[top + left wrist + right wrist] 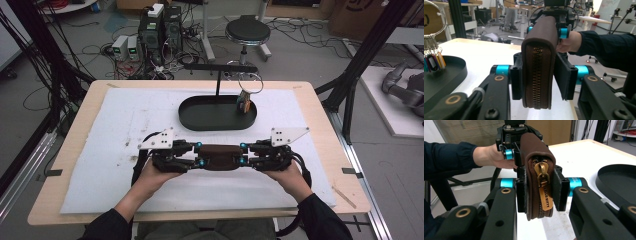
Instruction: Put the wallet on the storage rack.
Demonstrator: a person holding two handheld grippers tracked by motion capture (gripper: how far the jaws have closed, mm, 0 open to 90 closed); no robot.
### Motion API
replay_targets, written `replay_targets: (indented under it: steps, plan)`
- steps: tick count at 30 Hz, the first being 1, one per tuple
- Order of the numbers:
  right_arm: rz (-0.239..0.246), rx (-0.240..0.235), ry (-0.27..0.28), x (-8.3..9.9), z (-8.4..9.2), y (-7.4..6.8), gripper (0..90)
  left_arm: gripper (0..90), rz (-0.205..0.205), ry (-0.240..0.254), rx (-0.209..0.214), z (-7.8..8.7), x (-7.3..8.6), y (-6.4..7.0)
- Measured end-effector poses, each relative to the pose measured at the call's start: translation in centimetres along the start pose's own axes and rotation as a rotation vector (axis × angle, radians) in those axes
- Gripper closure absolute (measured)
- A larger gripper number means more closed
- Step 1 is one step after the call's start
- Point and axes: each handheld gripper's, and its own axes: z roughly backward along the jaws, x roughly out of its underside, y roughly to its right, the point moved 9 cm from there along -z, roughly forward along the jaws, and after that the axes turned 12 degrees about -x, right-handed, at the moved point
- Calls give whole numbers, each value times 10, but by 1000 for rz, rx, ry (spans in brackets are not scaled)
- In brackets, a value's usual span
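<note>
Above white mat (115, 150) — both grippers' jaws clamped on brown zip pouch (219, 157), one each end.

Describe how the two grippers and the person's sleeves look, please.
The left gripper and the right gripper are both black, with cyan metal collars at the jaw joints and brass-coloured rings on the arms. Each carries a grey three-cornered plate with small holes, and a black cable trails from each. The sleeves are dark.

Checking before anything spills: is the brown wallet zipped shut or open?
Shut. The brown zip wallet shows closed teeth, and its gold pull tab hangs at the end.
</note>
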Motion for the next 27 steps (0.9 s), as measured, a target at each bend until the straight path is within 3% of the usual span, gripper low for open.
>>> replay_targets:
  steps: [7, 10, 15, 19, 23, 27]
  plan:
    - [-4, 67, -1, 0, 7, 7, 463, 659, -10, -7, -10, 1, 0, -1]
    - [-9, 107, 18, -1, 17, 12, 418, 660, -8, -2, -20, 2, -1, -3]
    - [-11, 208, 34, -1, 37, 24, 369, 661, -13, 0, -55, 5, -3, -9]
    - [-15, 323, 48, 1, 57, 36, 313, 661, -15, 1, -92, 7, -6, -16]
    - [-23, 433, 44, 7, 75, 48, 300, 662, -31, -11, -147, 8, -7, -26]
    - [-28, 503, 49, 12, 89, 56, 287, 662, -30, -17, -202, 8, -6, -37]
